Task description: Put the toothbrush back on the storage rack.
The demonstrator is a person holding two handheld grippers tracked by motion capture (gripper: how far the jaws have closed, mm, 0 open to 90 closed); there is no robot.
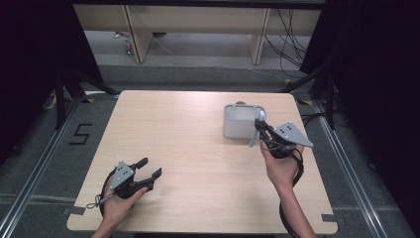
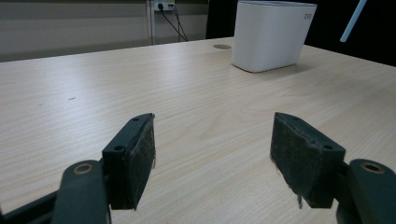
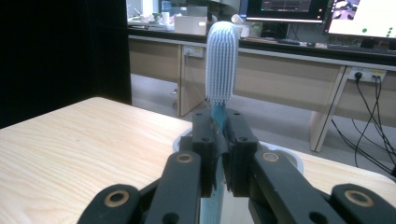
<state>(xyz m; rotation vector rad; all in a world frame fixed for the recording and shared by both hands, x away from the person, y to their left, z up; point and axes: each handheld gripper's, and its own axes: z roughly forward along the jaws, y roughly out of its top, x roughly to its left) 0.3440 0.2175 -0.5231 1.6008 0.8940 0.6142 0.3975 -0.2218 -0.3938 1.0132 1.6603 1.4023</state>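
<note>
Gripping a toothbrush (image 3: 221, 60) by its neck, the right tongs (image 1: 261, 130) are clamped tight, holding it just over the white container (image 1: 238, 121). Left tongs (image 1: 149, 168) are sitting wide open and empty, resting low on the tabletop (image 1: 198, 163).

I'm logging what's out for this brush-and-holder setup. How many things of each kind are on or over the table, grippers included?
Toothbrushes: 1, the toothbrush, clamped in the right gripper over the container.
Containers: 1, the white container on the table.
Grippers: 2, the right one shut on the toothbrush, the left gripper open with nothing between its fingers.
Total: 4
</note>
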